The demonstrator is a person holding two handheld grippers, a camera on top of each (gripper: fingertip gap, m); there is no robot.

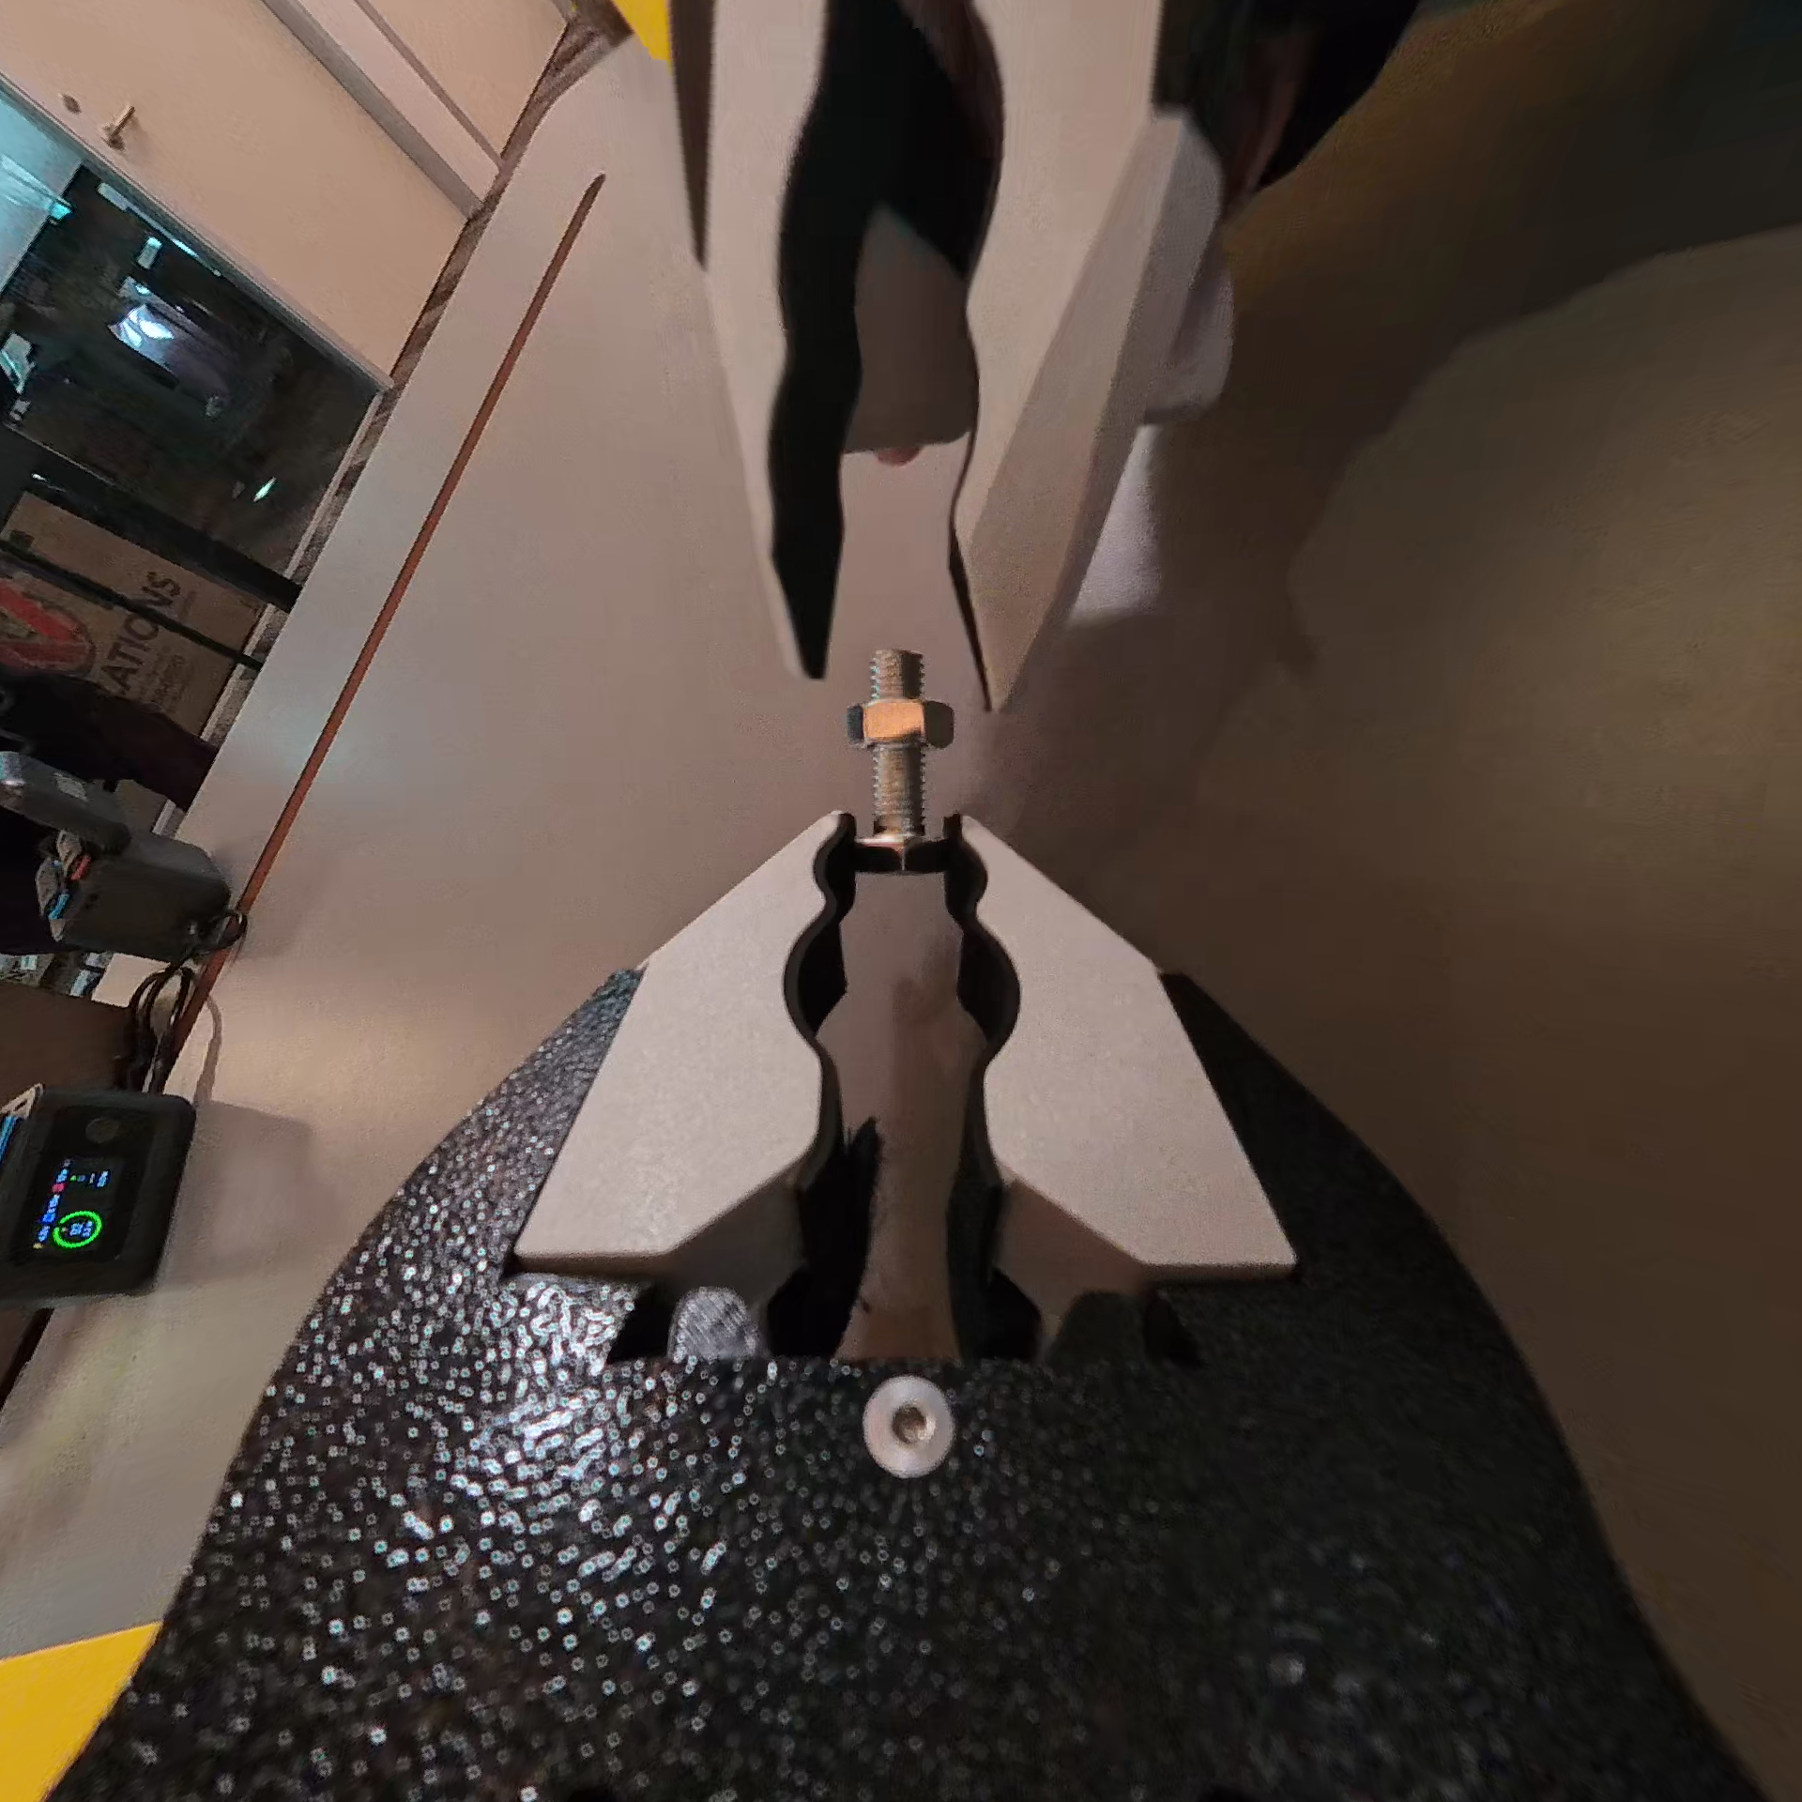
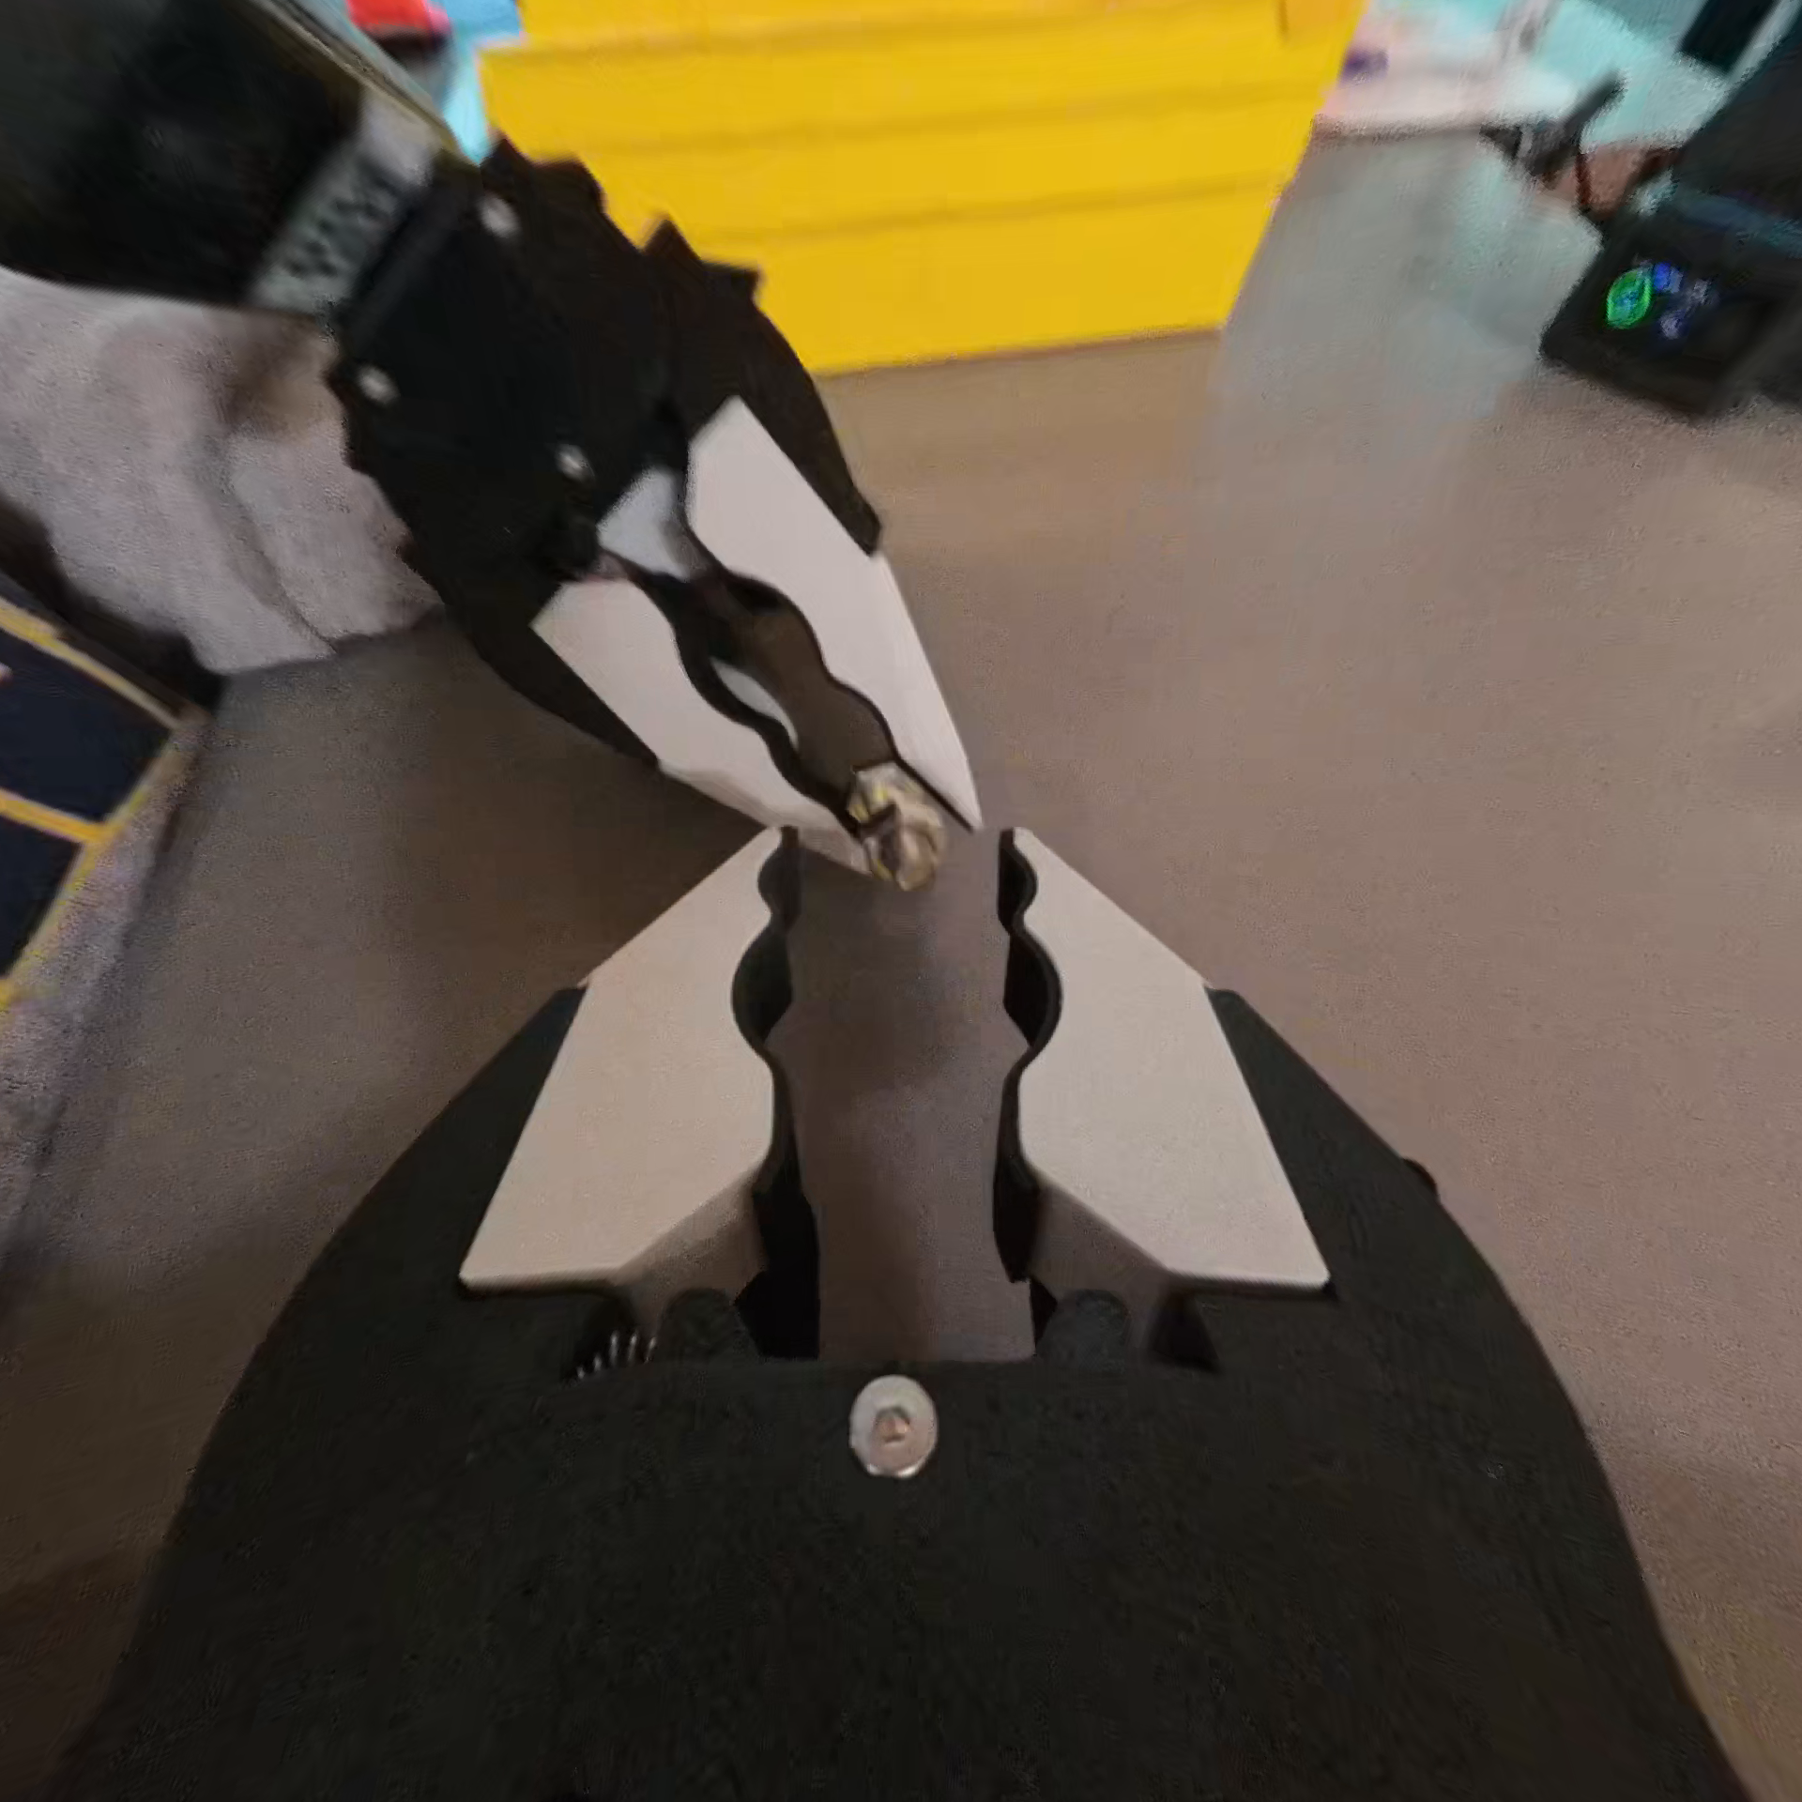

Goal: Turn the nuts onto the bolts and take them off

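A cardboard box point(image 1: 137, 624) at the left edge of the left wrist view bears printed lettering, and a small black device point(image 1: 83, 1194) on the table point(image 1: 585, 585) shows a lit colour screen. The left gripper point(image 1: 902, 846) pinches the head of a silver threaded bolt point(image 1: 899, 770), its hex nut point(image 1: 899, 724) sitting partway up the shank. The right gripper point(image 2: 902, 848) stands wide, empty, fingertips just beside the nut
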